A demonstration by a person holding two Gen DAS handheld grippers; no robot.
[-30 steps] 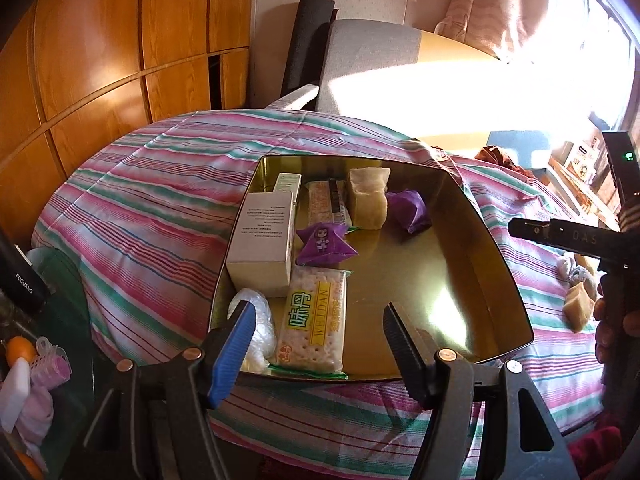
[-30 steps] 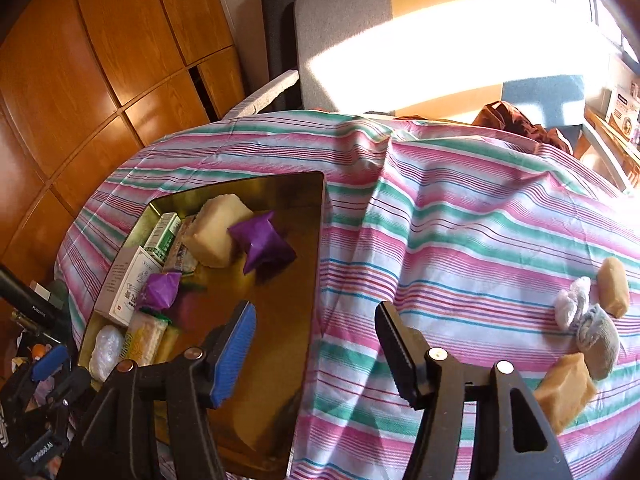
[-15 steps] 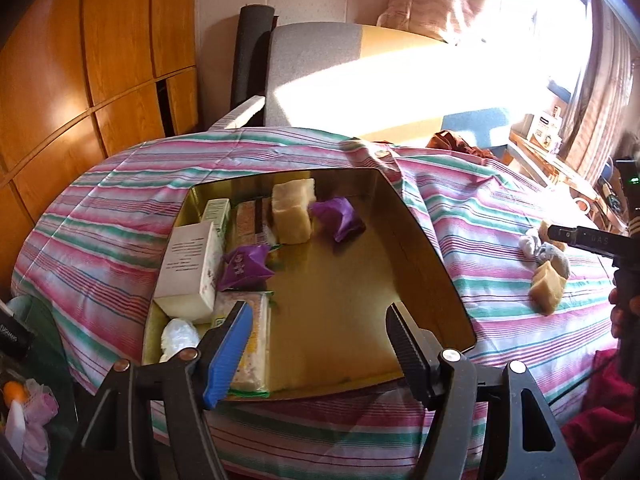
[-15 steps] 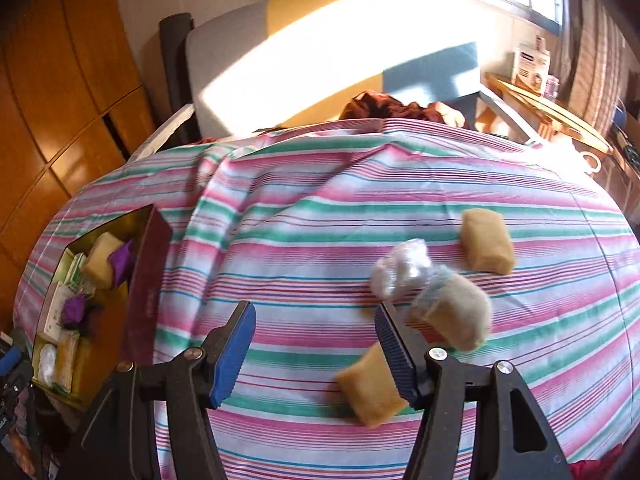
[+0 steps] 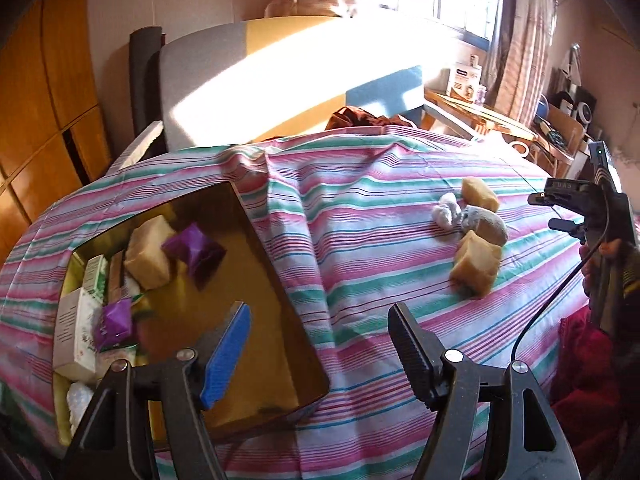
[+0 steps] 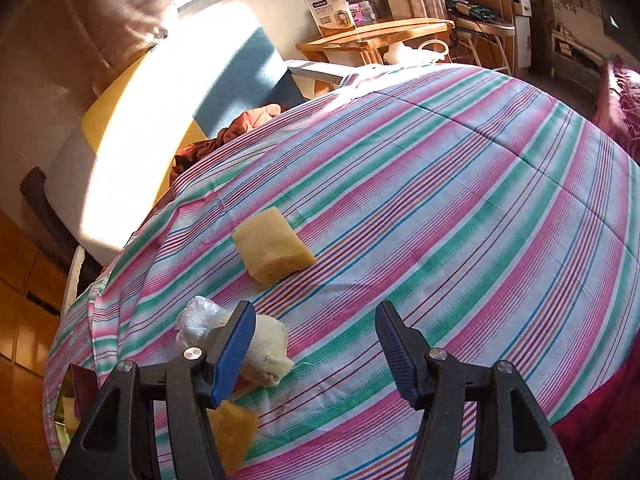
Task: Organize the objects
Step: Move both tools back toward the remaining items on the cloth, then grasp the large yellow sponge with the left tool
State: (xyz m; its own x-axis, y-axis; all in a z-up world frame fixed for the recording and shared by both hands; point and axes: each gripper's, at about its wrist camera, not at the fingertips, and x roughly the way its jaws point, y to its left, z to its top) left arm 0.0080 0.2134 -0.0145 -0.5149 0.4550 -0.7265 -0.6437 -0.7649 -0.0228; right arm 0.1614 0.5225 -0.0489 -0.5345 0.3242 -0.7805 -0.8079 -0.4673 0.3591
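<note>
A gold tin box (image 5: 280,292) lies open on the striped cloth at the left, holding a yellow sponge block (image 5: 146,256), purple packets (image 5: 196,250), a white carton (image 5: 74,332) and other packets. My left gripper (image 5: 318,350) is open and empty, above the box's right wall. On the cloth to the right lie a yellow sponge block (image 5: 476,266), a second one (image 5: 479,194), a grey-white rolled sock (image 5: 486,224) and a clear plastic wad (image 5: 446,214). My right gripper (image 6: 316,350) is open and empty above the cloth, just right of the sock (image 6: 266,352); one sponge (image 6: 272,250) lies ahead, another (image 6: 232,436) under its left finger.
A grey and yellow chair (image 5: 248,80) stands behind the table. A brown cloth (image 5: 360,116) lies at the far edge. A wooden side table (image 6: 376,36) with a carton stands by the window. Red fabric (image 5: 584,376) hangs at the near right edge.
Both grippers have swung to the right. The left view now shows the box at the left and the loose items. The right gripper has moved in close over the sock and sponges.
</note>
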